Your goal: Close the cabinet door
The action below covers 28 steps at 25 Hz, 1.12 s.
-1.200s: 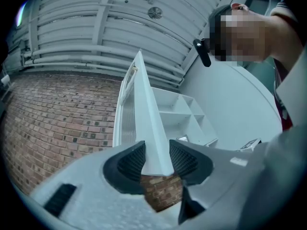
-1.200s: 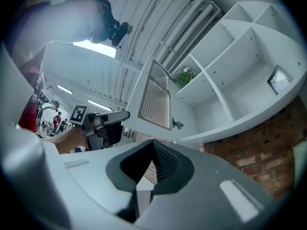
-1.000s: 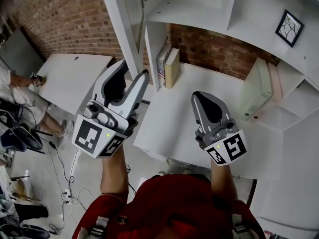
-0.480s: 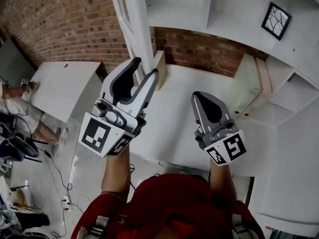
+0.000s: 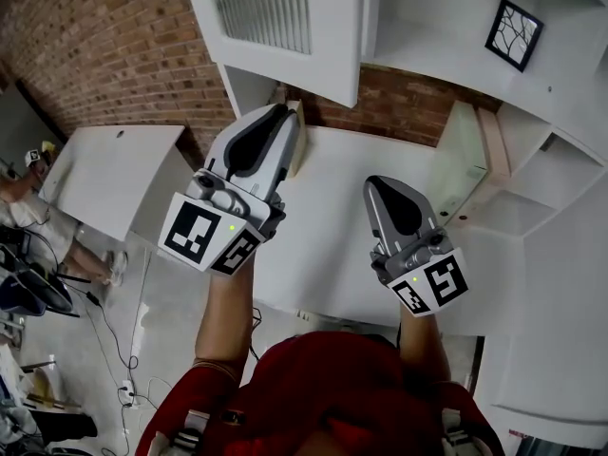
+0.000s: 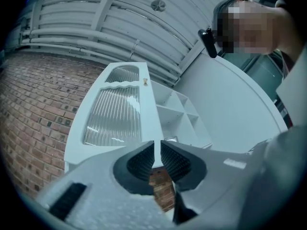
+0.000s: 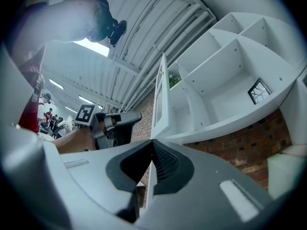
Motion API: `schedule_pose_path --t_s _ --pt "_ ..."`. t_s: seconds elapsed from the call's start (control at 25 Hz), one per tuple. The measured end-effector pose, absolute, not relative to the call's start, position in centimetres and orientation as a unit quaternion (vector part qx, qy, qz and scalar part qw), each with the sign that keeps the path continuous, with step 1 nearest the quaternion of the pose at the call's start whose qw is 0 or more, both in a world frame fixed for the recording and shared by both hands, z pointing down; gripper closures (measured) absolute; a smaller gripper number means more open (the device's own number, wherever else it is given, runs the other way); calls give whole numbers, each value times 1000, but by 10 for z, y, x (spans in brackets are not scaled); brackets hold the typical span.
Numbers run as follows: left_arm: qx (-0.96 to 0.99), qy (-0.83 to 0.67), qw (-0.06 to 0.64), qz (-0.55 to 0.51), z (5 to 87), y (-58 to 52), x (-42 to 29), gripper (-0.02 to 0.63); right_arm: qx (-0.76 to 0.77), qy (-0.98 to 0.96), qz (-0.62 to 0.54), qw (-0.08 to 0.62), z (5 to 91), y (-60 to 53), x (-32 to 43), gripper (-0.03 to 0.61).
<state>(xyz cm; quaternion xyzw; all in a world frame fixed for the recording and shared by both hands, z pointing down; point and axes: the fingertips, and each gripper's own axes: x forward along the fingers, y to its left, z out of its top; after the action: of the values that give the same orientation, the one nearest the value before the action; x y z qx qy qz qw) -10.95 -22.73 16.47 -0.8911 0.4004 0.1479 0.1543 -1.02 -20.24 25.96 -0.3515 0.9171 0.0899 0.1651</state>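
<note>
The white cabinet door [image 5: 285, 17] with its ribbed glass pane hangs at the top of the head view, swung across the open shelves [image 5: 427, 27]. My left gripper [image 5: 285, 112] reaches up to the door's lower edge. Its jaws have just been closing. In the left gripper view the door [image 6: 115, 114] rises to the left, and its white edge fills the thin gap between the left gripper's [image 6: 157, 152] pads. My right gripper [image 5: 378, 184] hovers over the desk, shut and empty. The right gripper view shows the right gripper [image 7: 152, 147], the door [image 7: 160, 104] edge-on and the left gripper [image 7: 120, 121].
A white desk top [image 5: 361, 226] lies under both grippers against a brick wall [image 5: 114, 46]. A framed picture [image 5: 514, 32] stands on a shelf. A pale board [image 5: 461, 160] leans at the right. Another white table [image 5: 104, 169] and a seated person [image 5: 24, 183] are at the left.
The door has swung from edge-on to showing its glass face, over toward the shelves. My left gripper went up and right with it, and its wide jaws closed. The right gripper hardly moved.
</note>
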Motion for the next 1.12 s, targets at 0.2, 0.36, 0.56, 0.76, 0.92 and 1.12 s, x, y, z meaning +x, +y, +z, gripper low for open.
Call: schedule_pose_path --t_s 0.2,0.36,0.56,0.76,0.92,1.12 --pt "-890 406 152 143 163 -241 -102 615 -349 918 89 164 261 -201 -9 565" --pt "-889 411 150 136 161 -252 -97 615 -347 919 88 166 260 -201 -9 565" --pt "-889 418 143 124 166 -270 -86 615 -347 918 85 169 262 -203 -1 565" --pt "-888 425 131 114 173 -287 -80 615 -350 917 82 172 263 -206 6 565" --pt "-888 428 126 110 178 -298 -73 615 -353 916 81 174 263 -210 13 565" --pt "-886 434 120 108 179 -311 -66 614 -353 916 79 173 266 -218 19 565"
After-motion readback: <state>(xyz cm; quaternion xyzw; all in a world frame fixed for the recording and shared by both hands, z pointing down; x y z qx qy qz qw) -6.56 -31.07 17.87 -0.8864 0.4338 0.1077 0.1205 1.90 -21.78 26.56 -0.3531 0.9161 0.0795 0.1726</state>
